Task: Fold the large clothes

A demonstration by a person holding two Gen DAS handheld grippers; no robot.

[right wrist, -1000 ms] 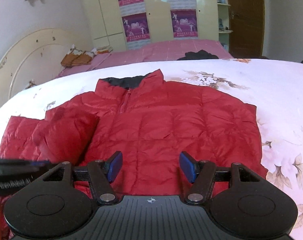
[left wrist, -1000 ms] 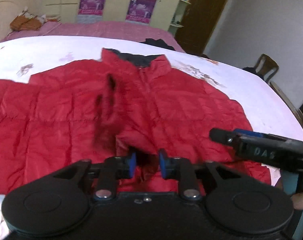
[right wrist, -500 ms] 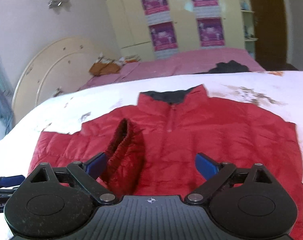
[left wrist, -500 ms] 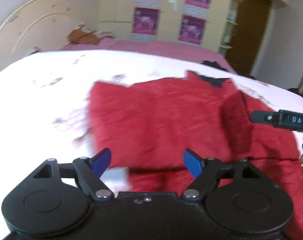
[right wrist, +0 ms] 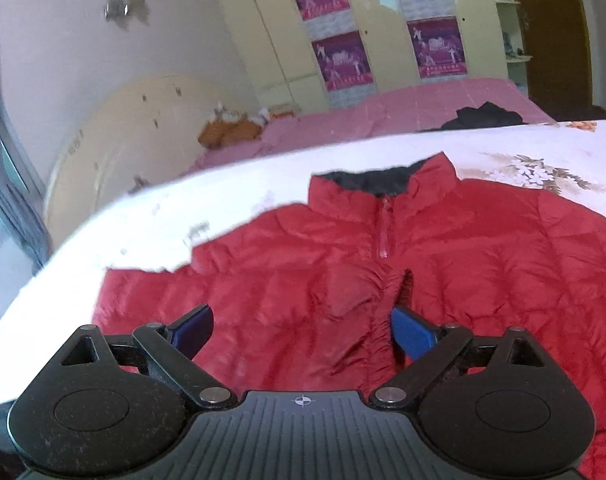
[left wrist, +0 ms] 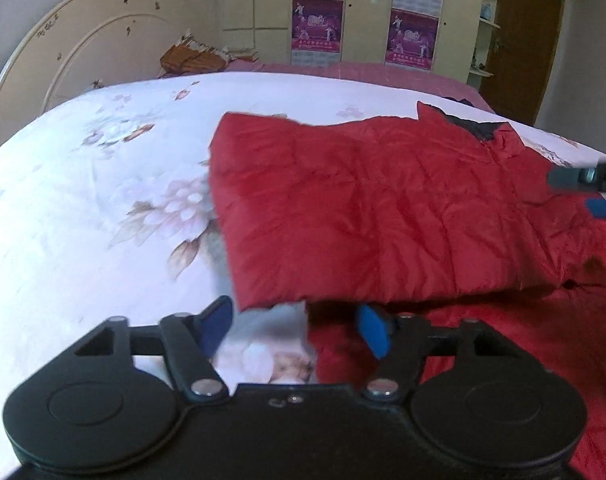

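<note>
Blue-padded jaws of the left gripper (left wrist: 295, 330) are being drawn together with nothing gripped, only the jacket's hem edge and floral bedsheet (left wrist: 83, 208) showing between them. Wide apart and empty, the right gripper (right wrist: 303, 330) is being held over the folded-in sleeve cuff (right wrist: 367, 292). Beyond both, the red down jacket (right wrist: 443, 248) is being left spread front-up on the sheet, collar toward what seems a pink bedspread (right wrist: 403, 100).

I'm seeing my left tongs (left wrist: 295, 330) closing over the red jacket's (left wrist: 383, 208) folded sleeve edge; nothing pinched; bed (left wrist: 83, 200) lying beneath.
</note>
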